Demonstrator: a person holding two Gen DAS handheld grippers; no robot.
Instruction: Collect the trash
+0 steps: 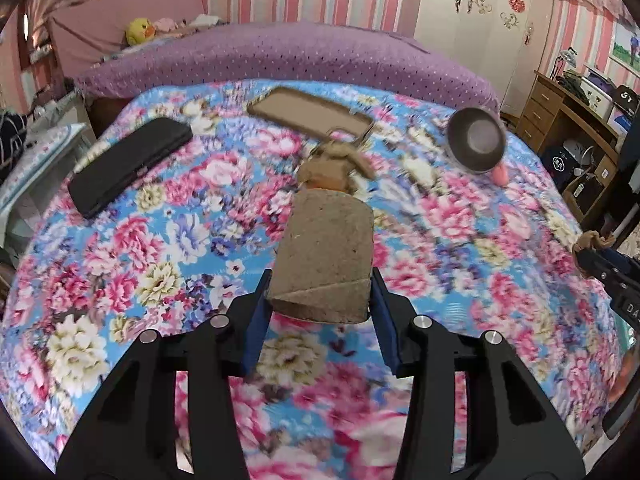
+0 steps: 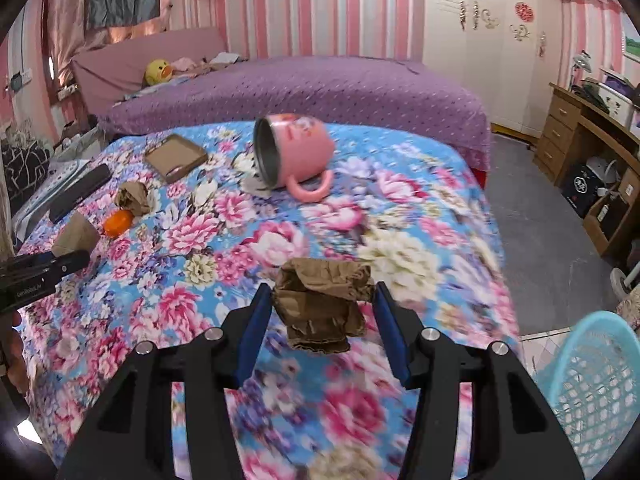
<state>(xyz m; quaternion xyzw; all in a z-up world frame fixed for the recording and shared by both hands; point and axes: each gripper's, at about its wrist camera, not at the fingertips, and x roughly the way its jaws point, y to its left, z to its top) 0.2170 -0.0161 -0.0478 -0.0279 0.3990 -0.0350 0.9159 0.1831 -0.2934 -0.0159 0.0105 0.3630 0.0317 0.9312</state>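
Left wrist view: mounted behind the left gripper point(image 1: 320, 280), aimed forward and down along the fingers, close over the floral cloth point(image 1: 160, 240), facing the purple bed point(image 1: 320, 52) and wardrobe point(image 1: 480, 20). Right wrist view: same mounting behind the right gripper point(image 2: 320, 304), same downward tilt, set further right, taking in floor and basket point(image 2: 600, 380). Shared: cloth, pink cup point(image 2: 296, 152), tray point(image 1: 312, 110), black case point(image 1: 128, 164), bed, wardrobe, desk point(image 2: 580, 132). Each gripper at the edge of the other view.
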